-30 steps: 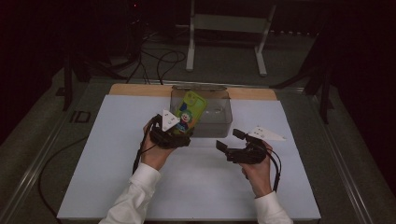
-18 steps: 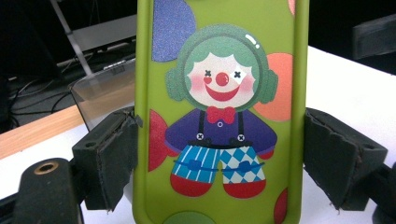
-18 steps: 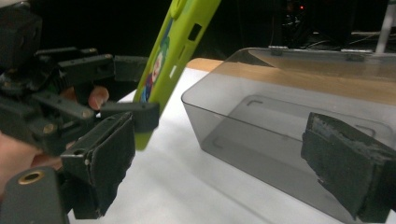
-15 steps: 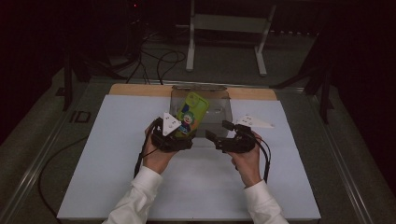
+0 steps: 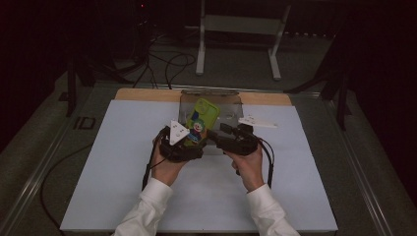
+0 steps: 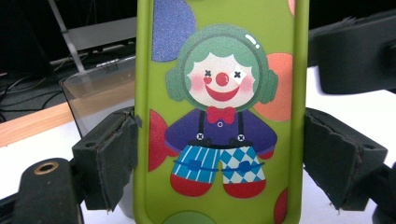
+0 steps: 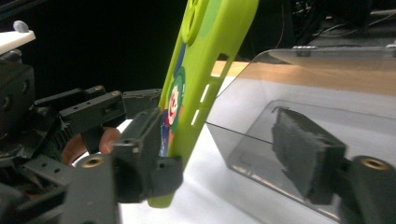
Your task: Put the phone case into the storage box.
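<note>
A lime-green phone case (image 5: 202, 118) printed with a clown stands upright over the middle of the table. My left gripper (image 5: 191, 141) is shut on its lower part, its pads (image 6: 114, 154) pressing both long edges of the case (image 6: 219, 116). My right gripper (image 5: 219, 133) has come in from the right and its jaws have just been closing. The case's side edge (image 7: 205, 70) stands between them. The left pad (image 7: 144, 149) lies against the printed face, while the right pad (image 7: 303, 154) is well off the case, so the right gripper (image 7: 229, 149) is open.
A clear smoky plastic box (image 5: 223, 104) stands right behind the case, close to the right gripper's outer jaw (image 7: 327, 98). The white table mat (image 5: 123, 162) has free room to the left, right and front. A wooden strip (image 5: 142, 94) borders the far edge.
My right gripper has moved left across the table up to the phone case, and its jaws have narrowed around the case's edge. The left gripper and the case have stayed put.
</note>
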A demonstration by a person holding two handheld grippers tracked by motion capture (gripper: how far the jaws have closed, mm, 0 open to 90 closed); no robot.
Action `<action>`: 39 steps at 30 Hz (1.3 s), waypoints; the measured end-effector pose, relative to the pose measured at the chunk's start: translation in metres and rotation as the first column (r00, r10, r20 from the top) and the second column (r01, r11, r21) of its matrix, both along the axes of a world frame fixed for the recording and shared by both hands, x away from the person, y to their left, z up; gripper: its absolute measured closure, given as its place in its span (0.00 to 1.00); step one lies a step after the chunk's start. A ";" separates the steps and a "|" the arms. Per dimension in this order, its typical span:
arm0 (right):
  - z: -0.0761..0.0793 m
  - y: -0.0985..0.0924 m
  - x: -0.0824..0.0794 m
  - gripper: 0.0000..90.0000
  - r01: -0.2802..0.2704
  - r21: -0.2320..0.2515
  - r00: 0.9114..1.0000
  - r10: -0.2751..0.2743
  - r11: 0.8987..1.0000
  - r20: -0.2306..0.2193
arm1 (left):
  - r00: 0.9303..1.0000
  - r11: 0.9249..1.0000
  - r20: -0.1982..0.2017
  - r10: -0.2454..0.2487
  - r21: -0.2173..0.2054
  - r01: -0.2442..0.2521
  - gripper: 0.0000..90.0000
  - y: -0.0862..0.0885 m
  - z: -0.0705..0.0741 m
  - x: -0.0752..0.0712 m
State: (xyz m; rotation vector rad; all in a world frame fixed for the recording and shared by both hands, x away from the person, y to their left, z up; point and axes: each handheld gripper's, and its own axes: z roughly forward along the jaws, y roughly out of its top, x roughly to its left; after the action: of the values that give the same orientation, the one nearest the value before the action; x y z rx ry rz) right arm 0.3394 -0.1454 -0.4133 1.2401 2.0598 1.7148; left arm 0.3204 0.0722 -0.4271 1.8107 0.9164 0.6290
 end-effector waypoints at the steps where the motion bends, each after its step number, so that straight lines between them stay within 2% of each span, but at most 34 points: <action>1: -0.001 0.002 0.001 0.41 -0.001 0.006 1.000 0.001 1.000 -0.006 | 1.000 1.000 0.000 -0.001 -0.002 0.001 0.18 0.000 0.000 0.000; 8: -0.007 0.011 0.004 0.61 -0.003 0.059 0.998 0.006 0.998 -0.056 | 1.000 1.000 -0.007 0.006 -0.013 -0.006 0.18 0.001 -0.001 0.001; 16: -0.007 0.017 0.005 0.74 -0.010 0.104 0.998 0.016 0.995 -0.054 | 1.000 0.998 -0.017 0.012 -0.060 -0.013 0.18 0.001 -0.003 0.000; 18: -0.007 0.018 0.006 0.82 -0.015 0.109 0.998 0.021 0.994 -0.055 | 1.000 0.998 -0.025 0.014 -0.065 -0.016 0.18 -0.001 -0.004 0.001; 24: -0.006 0.020 0.007 0.86 -0.006 0.107 0.998 0.012 0.994 -0.061 | 0.998 0.993 -0.049 0.033 -0.110 -0.038 0.18 -0.003 -0.008 0.001; 32: -0.005 0.019 0.005 0.87 -0.004 0.093 0.999 0.009 0.996 -0.051 | 0.999 0.993 -0.048 0.020 -0.114 -0.025 0.18 -0.004 -0.009 0.001; 36: -0.004 0.020 0.003 0.87 -0.006 0.079 0.999 0.009 0.997 -0.034 | 0.999 0.996 -0.038 -0.002 -0.092 -0.001 0.15 -0.004 -0.010 0.001; 39: -0.003 0.019 0.002 0.87 -0.005 0.076 1.000 0.007 0.997 -0.031 | 1.000 0.999 -0.029 -0.007 -0.050 0.006 0.05 -0.003 -0.010 0.000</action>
State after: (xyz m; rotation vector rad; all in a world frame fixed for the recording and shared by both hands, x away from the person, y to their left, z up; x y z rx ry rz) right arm 0.3418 -0.1264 -0.4166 1.2914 2.0349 1.8032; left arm 0.3207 0.0694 -0.4369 1.7819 0.9373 0.5724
